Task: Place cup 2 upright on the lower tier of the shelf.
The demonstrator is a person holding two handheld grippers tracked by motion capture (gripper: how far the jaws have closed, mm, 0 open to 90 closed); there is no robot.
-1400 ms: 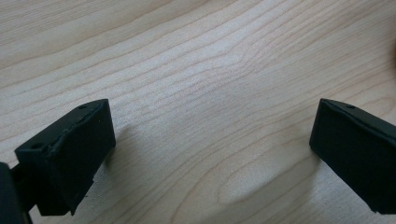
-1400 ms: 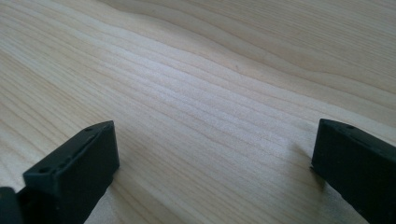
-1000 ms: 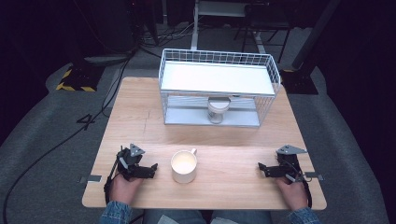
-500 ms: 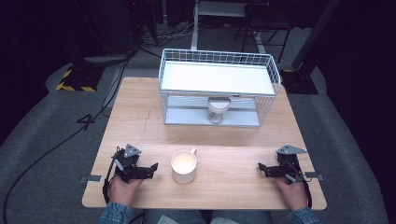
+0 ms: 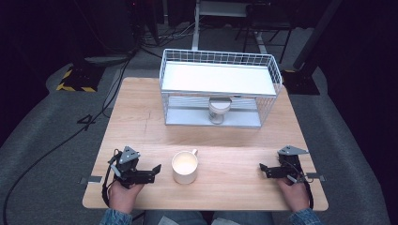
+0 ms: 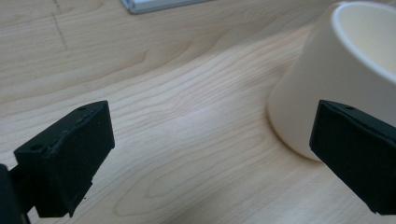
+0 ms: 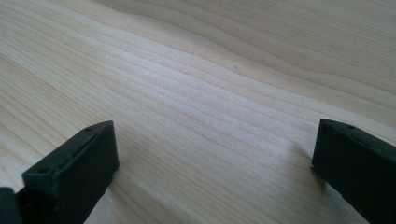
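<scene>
A cream mug (image 5: 185,167) stands upright near the table's front middle, its handle toward the far side. My left gripper (image 5: 156,169) lies low on the table just left of the mug, open, jaws wide apart and pointing at it. In the left gripper view the mug (image 6: 336,74) sits beyond the right jaw, with bare wood between the jaws. My right gripper (image 5: 263,169) rests open at the front right, far from the mug, over bare wood. A second small cup (image 5: 219,109) stands on the lower shelf of the wire rack (image 5: 220,78).
The white wire rack stands at the back middle of the wooden table (image 5: 141,122), with a white top shelf. A person's hands hold both grippers at the front edge. Cables and a striped floor plate (image 5: 75,80) lie beyond the table.
The left gripper has edged slightly toward the mug. The right gripper and the mug have stayed put.
</scene>
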